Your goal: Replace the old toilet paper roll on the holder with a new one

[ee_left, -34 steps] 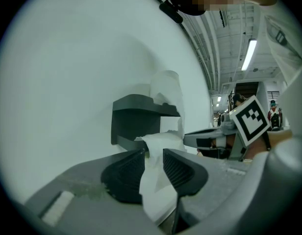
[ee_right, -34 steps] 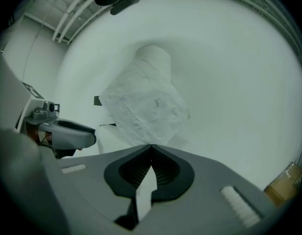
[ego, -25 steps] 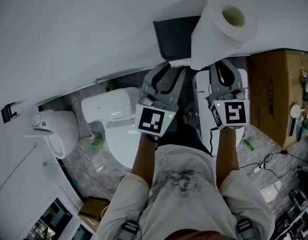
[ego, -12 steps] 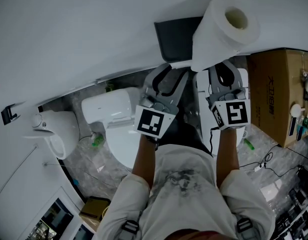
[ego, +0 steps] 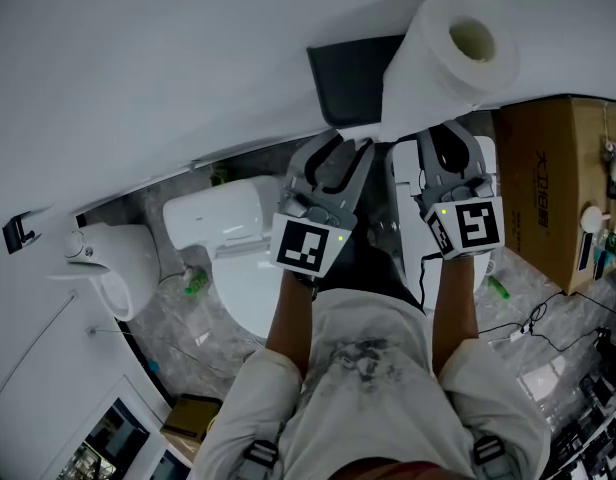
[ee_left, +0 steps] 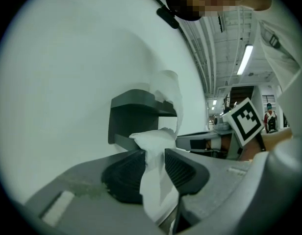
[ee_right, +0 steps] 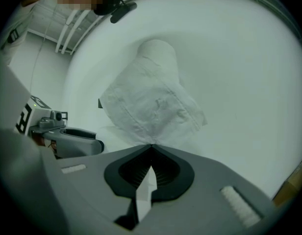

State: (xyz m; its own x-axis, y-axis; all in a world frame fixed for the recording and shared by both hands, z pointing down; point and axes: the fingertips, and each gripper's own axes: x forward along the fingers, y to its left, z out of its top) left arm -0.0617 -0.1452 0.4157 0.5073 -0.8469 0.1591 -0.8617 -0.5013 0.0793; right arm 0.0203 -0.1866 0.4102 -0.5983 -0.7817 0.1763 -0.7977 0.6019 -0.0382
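The white toilet paper roll (ego: 453,53) sits high against the white wall, just right of the dark holder (ego: 346,76). A loose sheet (ee_right: 151,106) hangs from the roll (ee_right: 157,58) down to my right gripper (ee_right: 152,146), which is shut on the sheet's lower tip. In the head view that gripper (ego: 448,136) is right below the roll. My left gripper (ee_left: 153,153) points at the holder (ee_left: 136,119). Its jaws have just been opening, and a torn strip of paper (ee_left: 153,180) hangs loosely between them. In the head view it (ego: 336,146) is under the holder.
A white toilet (ego: 233,238) stands on the marbled floor at the left, with another white fixture (ego: 113,263) further left. A cardboard box (ego: 558,178) stands at the right, with cables (ego: 533,323) on the floor before it.
The left gripper's jaws have spread a little wider. The roll has shifted slightly to the right. Both hands are where they were.
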